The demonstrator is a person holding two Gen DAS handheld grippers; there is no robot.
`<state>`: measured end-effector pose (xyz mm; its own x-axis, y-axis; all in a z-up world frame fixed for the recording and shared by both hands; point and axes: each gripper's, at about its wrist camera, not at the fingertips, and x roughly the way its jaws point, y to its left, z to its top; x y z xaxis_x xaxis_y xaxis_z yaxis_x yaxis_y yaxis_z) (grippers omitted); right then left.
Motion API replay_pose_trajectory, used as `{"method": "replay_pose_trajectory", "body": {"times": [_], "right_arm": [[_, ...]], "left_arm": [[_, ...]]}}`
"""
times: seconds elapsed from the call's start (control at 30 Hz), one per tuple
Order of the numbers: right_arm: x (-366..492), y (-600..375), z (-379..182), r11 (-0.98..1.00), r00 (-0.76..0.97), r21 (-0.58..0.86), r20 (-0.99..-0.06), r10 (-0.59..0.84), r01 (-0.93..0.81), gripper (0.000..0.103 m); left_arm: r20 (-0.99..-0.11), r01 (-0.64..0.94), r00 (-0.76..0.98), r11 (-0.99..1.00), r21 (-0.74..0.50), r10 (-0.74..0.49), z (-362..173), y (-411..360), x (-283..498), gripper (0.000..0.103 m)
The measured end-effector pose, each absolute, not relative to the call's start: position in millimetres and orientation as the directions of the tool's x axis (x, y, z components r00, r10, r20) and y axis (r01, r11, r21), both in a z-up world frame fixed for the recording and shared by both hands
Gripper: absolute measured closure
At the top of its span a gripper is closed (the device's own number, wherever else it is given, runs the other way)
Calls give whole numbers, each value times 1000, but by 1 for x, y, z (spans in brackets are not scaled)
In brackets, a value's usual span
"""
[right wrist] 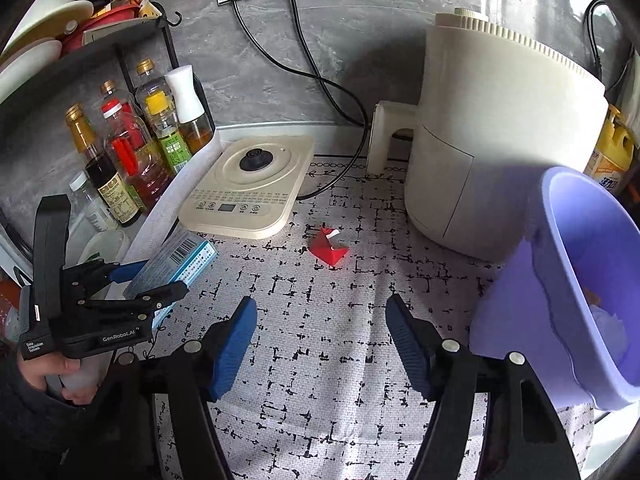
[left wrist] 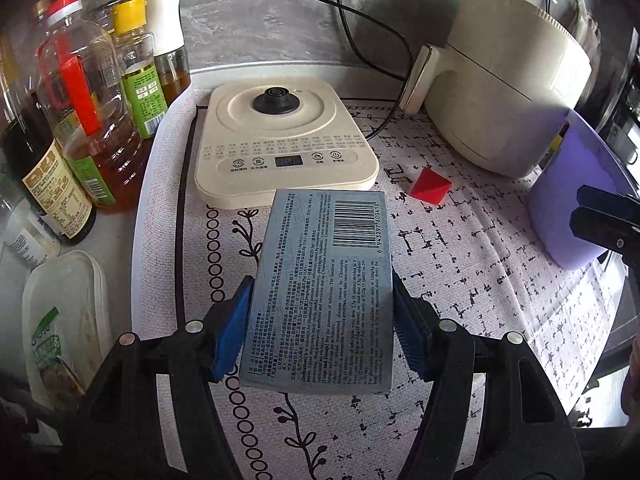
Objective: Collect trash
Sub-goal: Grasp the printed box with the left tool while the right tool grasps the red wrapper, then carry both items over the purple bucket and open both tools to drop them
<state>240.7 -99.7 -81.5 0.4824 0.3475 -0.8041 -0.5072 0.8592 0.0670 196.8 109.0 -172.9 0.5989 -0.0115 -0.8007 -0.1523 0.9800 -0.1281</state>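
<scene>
left gripper [left wrist: 320, 332] clamping medicine box [left wrist: 320, 292], right gripper [right wrist: 322, 344] agape, bin [right wrist: 576, 288] interior seen only rightward

On the bench [right wrist: 320, 360] the kettle base [right wrist: 248, 188] sits toward the back wall, with the bottles [right wrist: 132, 152] crowded to its left and the air fryer [right wrist: 500, 140] to its right. Between base and fryer, nearer the front, lies a small paper wedge [right wrist: 329, 247] — apart from both. The bin [right wrist: 592, 292] stands just right of the fryer's front — near the bench edge.
</scene>
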Motion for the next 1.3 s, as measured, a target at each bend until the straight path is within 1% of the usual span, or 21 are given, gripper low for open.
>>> {"method": "replay_pose_trajectory", "body": {"times": [0.17, 0.23, 0.33, 0.57, 0.73, 0.77, 0.8, 0.83, 1.0, 1.17, 1.3], "right_arm": [[273, -83, -96, 827, 449, 65, -814, 368, -559, 45], [286, -78, -107, 820, 429, 65, -827, 364, -569, 53], [302, -71, -124, 808, 396, 72, -844, 362, -585, 59], [327, -56, -147, 778, 353, 86, -856, 377, -622, 60], [335, -41, -157, 752, 353, 48, -862, 363, -657, 60], [336, -39, -160, 746, 346, 41, -868, 356, -665, 61], [336, -35, -164, 735, 338, 28, -876, 345, -678, 85], [335, -33, -167, 725, 324, 24, -884, 337, -689, 98], [320, -39, -145, 708, 358, 20, -852, 382, -706, 98], [298, -58, -119, 720, 369, 68, -822, 433, -691, 98], [278, -71, -99, 706, 373, 95, -795, 478, -702, 98]], "left_arm": [[-778, -242, 628, 956, -163, 26, -163, 114, 197, 38], [-772, -268, 634, 948, -171, 40, -162, 114, 198, 38], [-770, -314, 635, 929, -194, 54, -162, 119, 200, 38], [-787, -383, 609, 906, -179, 102, -164, 127, 205, 38], [-784, -411, 610, 893, -184, 120, -162, 129, 203, 38], [-783, -412, 610, 893, -182, 122, -161, 128, 202, 38], [-782, -412, 611, 893, -181, 123, -160, 127, 201, 38], [-781, -413, 612, 893, -180, 125, -159, 127, 201, 38], [-760, -399, 637, 899, -181, 129, -143, 119, 193, 38], [-739, -352, 660, 925, -144, 136, -122, 106, 185, 37], [-718, -336, 683, 931, -146, 134, -107, 99, 178, 38]]}}
